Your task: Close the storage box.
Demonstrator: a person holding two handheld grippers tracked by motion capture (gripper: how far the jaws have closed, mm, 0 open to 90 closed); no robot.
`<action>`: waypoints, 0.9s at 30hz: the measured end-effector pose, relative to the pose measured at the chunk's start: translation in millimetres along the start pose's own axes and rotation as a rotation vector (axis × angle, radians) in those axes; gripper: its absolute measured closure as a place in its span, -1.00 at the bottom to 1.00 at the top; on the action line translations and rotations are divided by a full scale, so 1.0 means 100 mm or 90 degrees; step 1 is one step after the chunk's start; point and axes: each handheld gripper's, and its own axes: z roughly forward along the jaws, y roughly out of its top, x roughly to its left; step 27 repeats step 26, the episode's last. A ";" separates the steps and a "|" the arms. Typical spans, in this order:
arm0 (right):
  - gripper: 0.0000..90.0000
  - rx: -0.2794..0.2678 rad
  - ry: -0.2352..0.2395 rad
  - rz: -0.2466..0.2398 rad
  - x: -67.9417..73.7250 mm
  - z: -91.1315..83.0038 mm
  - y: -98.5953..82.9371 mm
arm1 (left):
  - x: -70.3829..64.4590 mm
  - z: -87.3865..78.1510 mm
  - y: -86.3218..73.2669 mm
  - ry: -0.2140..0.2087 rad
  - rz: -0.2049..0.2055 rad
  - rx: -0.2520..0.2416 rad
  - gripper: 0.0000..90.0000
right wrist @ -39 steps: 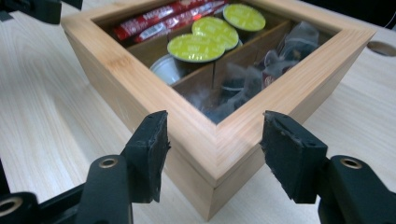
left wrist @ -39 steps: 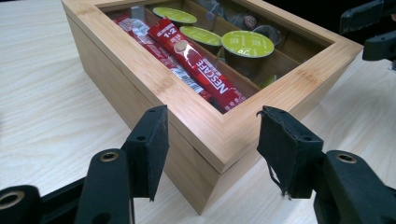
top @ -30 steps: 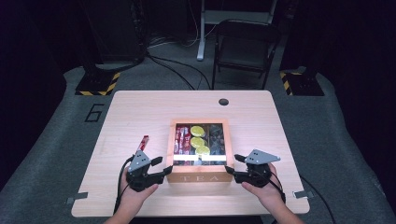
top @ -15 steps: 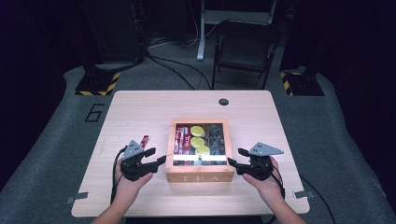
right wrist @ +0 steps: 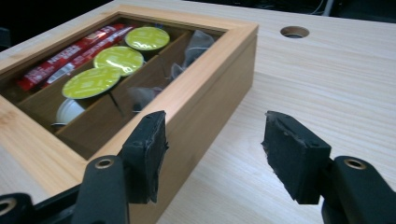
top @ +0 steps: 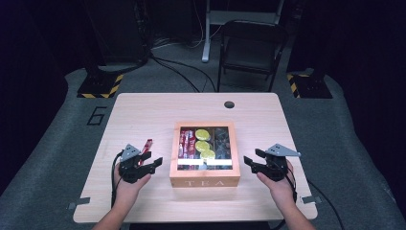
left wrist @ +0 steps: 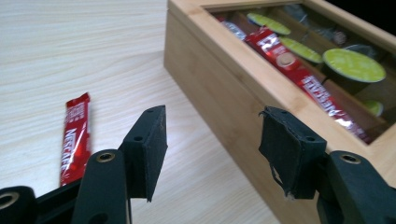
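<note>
A round cable hole [top: 229, 104] is cut into the far part of the light wooden bench [top: 143, 115], right of its middle. Beyond the bench, a dark folding chair [top: 252, 50] is seen on the grey floor mat [top: 57, 143], on which a figure 6 [top: 97, 115] is marked left of the bench. Two black bases with yellow-and-black hazard stripes [top: 99, 88] [top: 306, 86] are placed at the far left and far right, and black cables [top: 177, 72] are trailed across the mat between them.

tea box [top: 205, 181] | wooden, glass lid shut | table centre-front
</note>
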 end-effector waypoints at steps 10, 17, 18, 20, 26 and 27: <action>-0.14 0.012 -0.025 0.029 -0.20 0.01 -0.12 | 0.16 -0.01 -0.06 0.041 0.012 0.005 -0.08; -0.14 0.040 -0.032 0.043 -0.29 0.05 -0.21 | 0.25 0.01 -0.10 0.046 -0.001 0.018 -0.08; -0.14 0.044 -0.035 0.048 -0.31 0.06 -0.22 | 0.27 0.00 -0.11 0.049 -0.003 0.019 -0.08; -0.14 0.046 -0.031 0.060 -0.33 0.06 -0.23 | 0.30 0.00 -0.12 0.055 -0.014 0.020 -0.08; -0.18 0.022 -0.006 0.052 -0.30 0.02 -0.20 | 0.42 -0.03 -0.13 0.082 -0.032 0.025 -0.16; -0.18 0.022 -0.006 0.052 -0.30 0.02 -0.20 | 0.42 -0.03 -0.13 0.082 -0.032 0.025 -0.16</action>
